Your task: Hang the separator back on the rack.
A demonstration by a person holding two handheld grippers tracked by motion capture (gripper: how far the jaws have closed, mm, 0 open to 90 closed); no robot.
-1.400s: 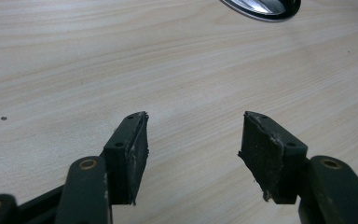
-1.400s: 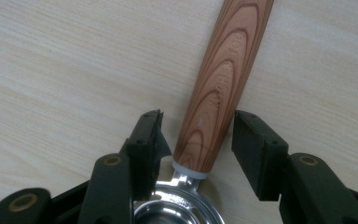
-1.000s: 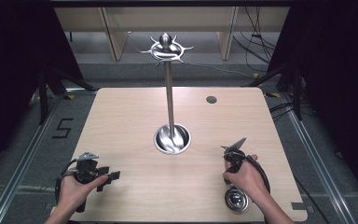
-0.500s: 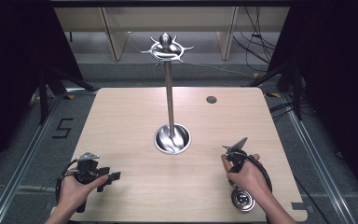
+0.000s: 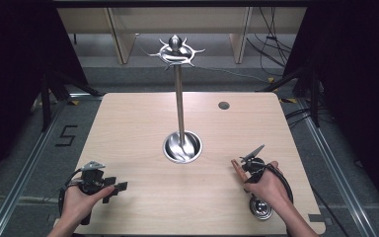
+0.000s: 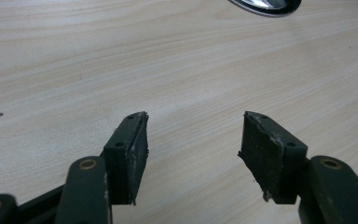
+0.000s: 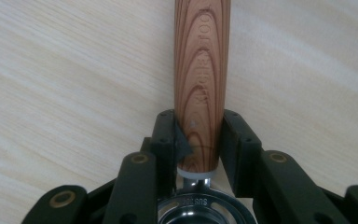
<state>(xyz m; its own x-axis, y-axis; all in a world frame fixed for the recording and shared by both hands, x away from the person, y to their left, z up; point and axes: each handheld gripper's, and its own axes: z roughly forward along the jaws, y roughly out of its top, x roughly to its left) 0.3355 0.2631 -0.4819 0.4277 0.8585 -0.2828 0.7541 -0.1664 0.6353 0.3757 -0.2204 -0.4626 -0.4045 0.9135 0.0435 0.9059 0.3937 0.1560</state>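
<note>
Right hand-held gripper (image 7: 199, 140) around engraved wooden handle (image 7: 201, 79)

Wooden-handled steel utensil and a tall steel hanging stand

The utensil (image 7: 202, 88) has a striped wooden handle with engraved lettering and a slotted steel head (image 5: 260, 208); it lies near the table's right front, clamped at the handle. The stand (image 5: 179, 103) rises upright from a round base at mid-table, its spiked crown bare.
</note>
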